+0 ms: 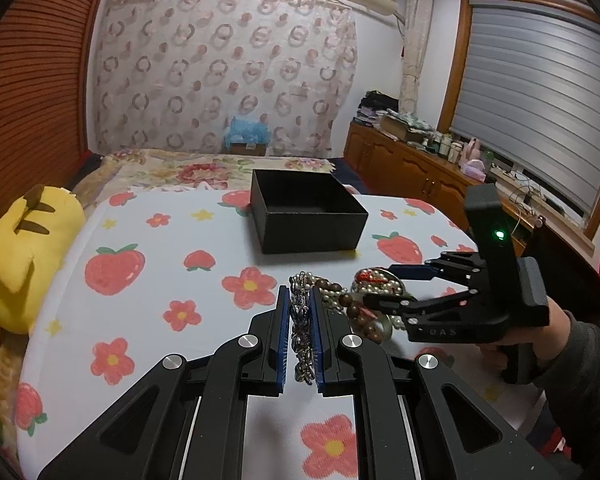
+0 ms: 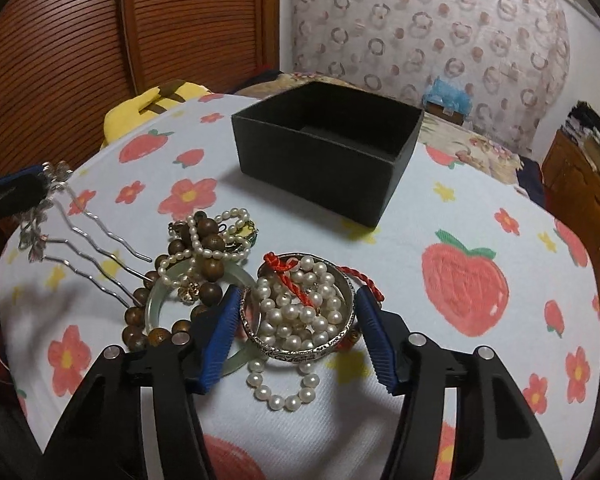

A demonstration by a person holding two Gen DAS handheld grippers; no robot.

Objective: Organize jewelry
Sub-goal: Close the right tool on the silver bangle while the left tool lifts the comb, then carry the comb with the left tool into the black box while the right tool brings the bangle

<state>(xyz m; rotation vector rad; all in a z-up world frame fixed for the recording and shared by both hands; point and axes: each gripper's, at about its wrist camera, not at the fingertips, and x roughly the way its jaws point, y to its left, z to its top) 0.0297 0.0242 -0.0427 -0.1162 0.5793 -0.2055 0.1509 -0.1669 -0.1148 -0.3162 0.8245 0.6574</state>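
Nearest to me on the left wrist view, my left gripper (image 1: 300, 334) has its blue pads drawn narrow onto the ornate silver head of a hair comb (image 1: 301, 336), which fills the slot between them; in the right wrist view the same comb (image 2: 86, 240) shows at the left edge, its wavy prongs reaching toward the pile and appearing raised, with a shadow on the cloth beneath. My right gripper (image 2: 294, 328) stands wide; its two blue pads flank a silver bangle (image 2: 296, 350) without clearly touching it, though the left pad seems to overlap a pale jade bangle (image 2: 158, 300) just beside. Inside the silver bangle lies a heap of white pearls (image 2: 300, 304) with a red cord (image 2: 284, 270) across them; a loop of the pearls spills out toward me onto the strawberry tablecloth (image 2: 500, 208). Left of that sit brown wooden beads (image 2: 210, 240) tangled with a thinner pearl strand (image 2: 198, 246). Farther on, well apart from the pile, an open black box (image 2: 324, 152) rests on the cloth; I can see part of its dark floor. A yellow plush toy (image 1: 20, 256) lies at the far left edge of the table.
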